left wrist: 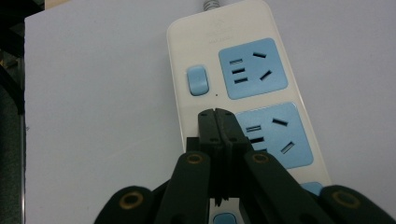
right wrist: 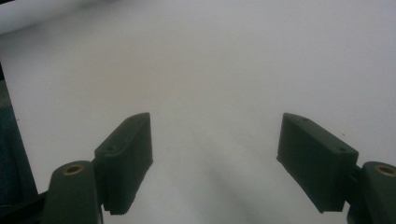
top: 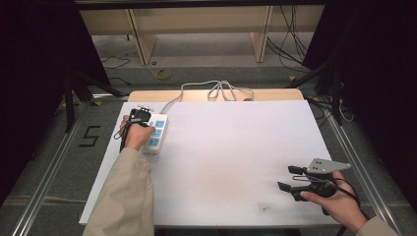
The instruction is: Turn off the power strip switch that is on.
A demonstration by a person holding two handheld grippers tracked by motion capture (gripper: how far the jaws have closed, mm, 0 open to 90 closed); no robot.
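White tabletop (top: 236,162), grey floor (top: 44,147), wooden shelving (top: 196,29) behind, loose cables (top: 290,44), dark sides

High view: above the near edge, facing forward and down over the whole white table (top: 231,147). Left gripper view: close over the power strip (left wrist: 243,88), shared with high. Right gripper view: low, close, facing bare tabletop.

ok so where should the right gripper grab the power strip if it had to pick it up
Across the power strip's narrow width, near its middle, coming straight down from above. It lies flat on the white table, long and slim, so open jaws span its long edges. The right gripper is open; the left gripper is shut above it.
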